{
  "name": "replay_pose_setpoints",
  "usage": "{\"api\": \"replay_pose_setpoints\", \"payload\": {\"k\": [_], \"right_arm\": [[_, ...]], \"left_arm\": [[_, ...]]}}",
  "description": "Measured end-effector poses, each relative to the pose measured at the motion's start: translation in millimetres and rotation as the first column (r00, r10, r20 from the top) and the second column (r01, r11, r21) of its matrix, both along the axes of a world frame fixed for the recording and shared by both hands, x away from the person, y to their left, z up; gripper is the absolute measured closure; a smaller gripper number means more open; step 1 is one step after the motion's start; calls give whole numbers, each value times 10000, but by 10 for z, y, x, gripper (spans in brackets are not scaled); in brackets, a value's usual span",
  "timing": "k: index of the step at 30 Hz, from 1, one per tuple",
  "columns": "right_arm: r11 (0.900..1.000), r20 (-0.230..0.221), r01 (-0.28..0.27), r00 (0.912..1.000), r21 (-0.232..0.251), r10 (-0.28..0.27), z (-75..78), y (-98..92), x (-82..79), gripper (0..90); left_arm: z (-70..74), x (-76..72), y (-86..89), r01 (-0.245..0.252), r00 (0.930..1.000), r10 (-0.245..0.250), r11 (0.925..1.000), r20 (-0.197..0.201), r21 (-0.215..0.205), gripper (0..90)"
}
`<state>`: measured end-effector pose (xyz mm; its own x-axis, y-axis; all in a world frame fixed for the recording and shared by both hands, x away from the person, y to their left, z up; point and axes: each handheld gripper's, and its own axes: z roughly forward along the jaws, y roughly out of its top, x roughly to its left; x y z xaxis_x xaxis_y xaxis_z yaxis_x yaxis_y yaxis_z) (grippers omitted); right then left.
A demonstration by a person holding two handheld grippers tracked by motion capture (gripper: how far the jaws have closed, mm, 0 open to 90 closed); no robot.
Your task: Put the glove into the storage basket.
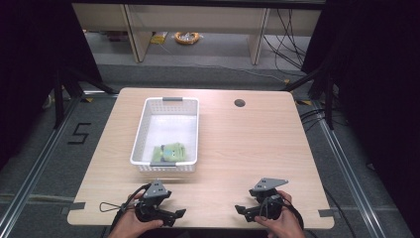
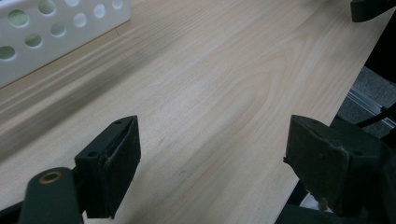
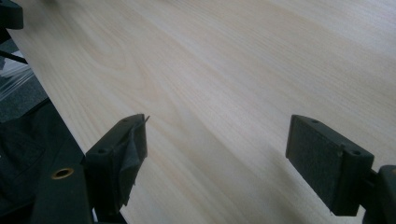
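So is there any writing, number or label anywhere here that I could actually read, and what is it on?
"5": a black mark taped on the grey floor left of the table, reading as the digit five.
Green item in the white basket: any print on it is too small and blurred to read.
Nothing legible on the table, the basket or either claw.

We note the table [image 1: 237,144] with a basket [image 1: 140,134] left of its centre, standing lengthwise toward the far edge. In the basket, at its near end, lies a soft toy [image 1: 171,151]. A cable hole [image 1: 239,103] sits at the far side, right of the basket. At the near edge, the left gripper [image 1: 181,213] and right gripper [image 1: 238,210], well apart, tips facing each other, nothing between them.
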<state>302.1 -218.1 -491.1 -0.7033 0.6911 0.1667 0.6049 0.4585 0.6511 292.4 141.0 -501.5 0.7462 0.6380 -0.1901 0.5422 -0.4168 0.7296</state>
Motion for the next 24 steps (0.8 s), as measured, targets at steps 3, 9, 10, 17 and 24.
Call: {"api": "replay_pose_setpoints", "payload": {"k": [3, 9, 10, 17, 24], "right_arm": [[9999, 34, 117, 9999, 86, -117, -19, -16, -29, 206], [9999, 6, 114, 9999, -11, -114, -27, -62, -49, 205], [9999, -143, 120, 9998, -93, -122, -16, -71, -52, 205], [9994, -130, 348, 9993, -7, -348, -43, -77, -44, 201], [9995, -97, 309, 9995, -52, -310, -46, -92, -31, 195]], "left_arm": [[-3, -3, 13, 43, 10000, -45, 9997, 47, 249, 180], [-24, -30, -16, -124, 9999, 123, 9999, -32, -73, 180], [-19, -26, -6, -11, 10000, 11, 10000, -17, 75, 180], [-24, -20, 4, -205, 9998, 205, 9996, -16, 194, 180], [-15, -15, 18, -36, 10000, 35, 9998, 63, 189, 180]]}}
